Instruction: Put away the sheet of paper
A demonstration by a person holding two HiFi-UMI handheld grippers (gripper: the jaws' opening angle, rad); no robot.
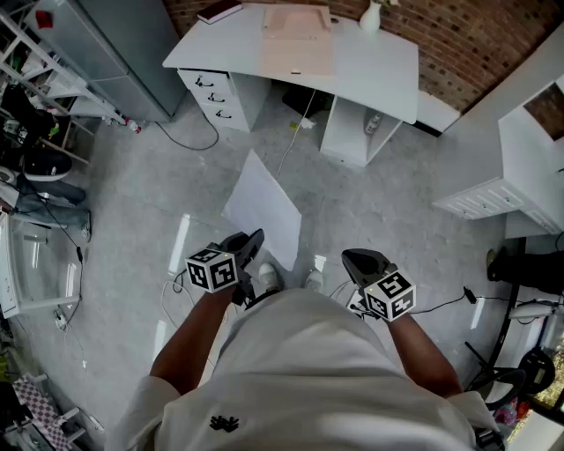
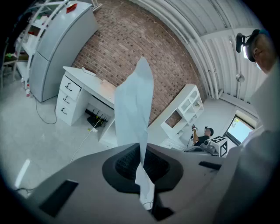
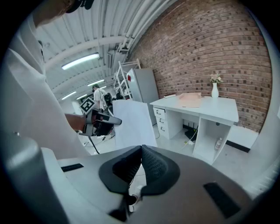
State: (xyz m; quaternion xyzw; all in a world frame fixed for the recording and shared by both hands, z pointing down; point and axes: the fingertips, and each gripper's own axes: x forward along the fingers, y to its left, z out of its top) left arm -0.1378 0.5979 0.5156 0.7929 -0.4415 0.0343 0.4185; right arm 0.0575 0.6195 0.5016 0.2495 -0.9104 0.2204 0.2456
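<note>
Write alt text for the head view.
Seen from above, a person in white holds a white sheet of paper by its near edge in the closed left gripper, above a grey floor. The right gripper is shut and empty beside it. A white desk stands ahead against a brick wall.

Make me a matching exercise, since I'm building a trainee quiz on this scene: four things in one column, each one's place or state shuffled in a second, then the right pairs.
Things
1. sheet of paper
2. vase
3. bottle
4. right gripper

Place or state
A. standing in the open compartment of the desk
B. pinched between the fingers of the left gripper, hanging above the floor
C. fingers together, nothing between them
D. standing on the desk's top, near the brick wall

Pairs: 1-B, 2-D, 3-A, 4-C
</note>
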